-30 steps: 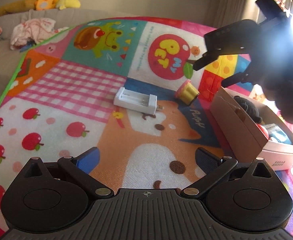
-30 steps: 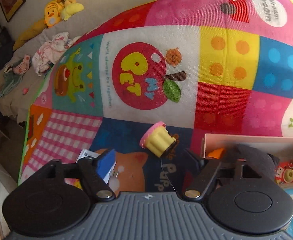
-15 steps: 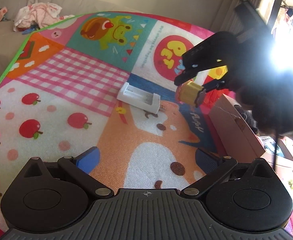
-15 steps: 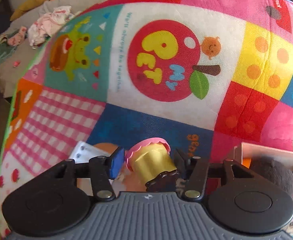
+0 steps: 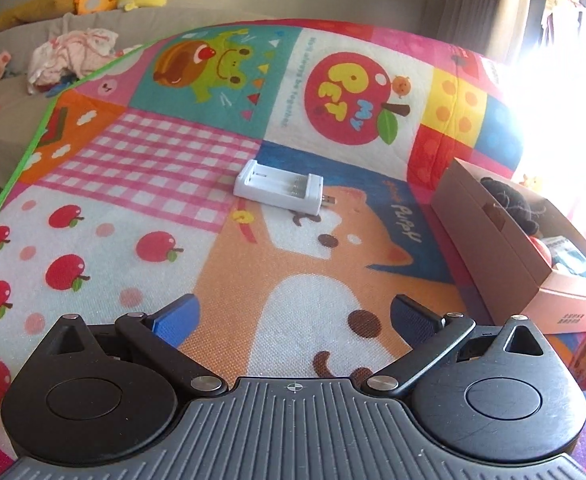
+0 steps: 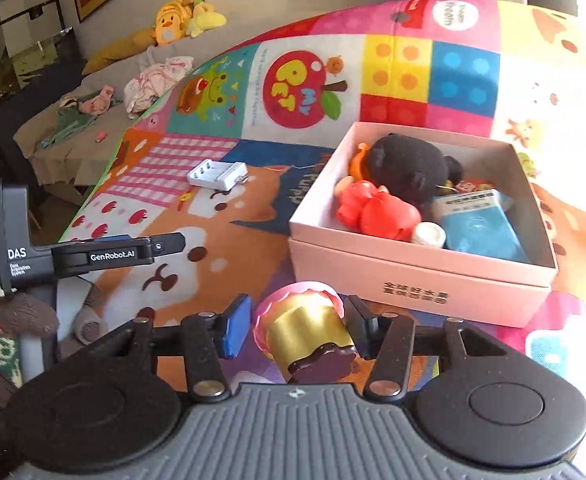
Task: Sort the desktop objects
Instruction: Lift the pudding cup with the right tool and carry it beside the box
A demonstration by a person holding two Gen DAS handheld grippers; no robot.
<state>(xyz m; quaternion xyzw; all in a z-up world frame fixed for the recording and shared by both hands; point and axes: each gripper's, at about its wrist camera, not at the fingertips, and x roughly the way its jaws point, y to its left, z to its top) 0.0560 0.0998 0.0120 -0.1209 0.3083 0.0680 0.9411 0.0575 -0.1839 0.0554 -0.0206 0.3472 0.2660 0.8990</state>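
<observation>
My right tongs (image 6: 299,330) have just been closing, now clamped on toy cupcake (image 6: 305,334); it is off play mat (image 5: 253,280), carried to near side of pink box (image 6: 421,276). Left tongs (image 5: 293,316) wide, empty, hovering. Battery charger (image 5: 279,187) alone on mat centre. Judgement: drop into box next, charger after.

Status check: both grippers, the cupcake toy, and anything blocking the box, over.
Right gripper jaws just closing, shut on cupcake toy, short of pink box. Left gripper open, empty. White charger on mat. Box open-topped, already crowded.
</observation>
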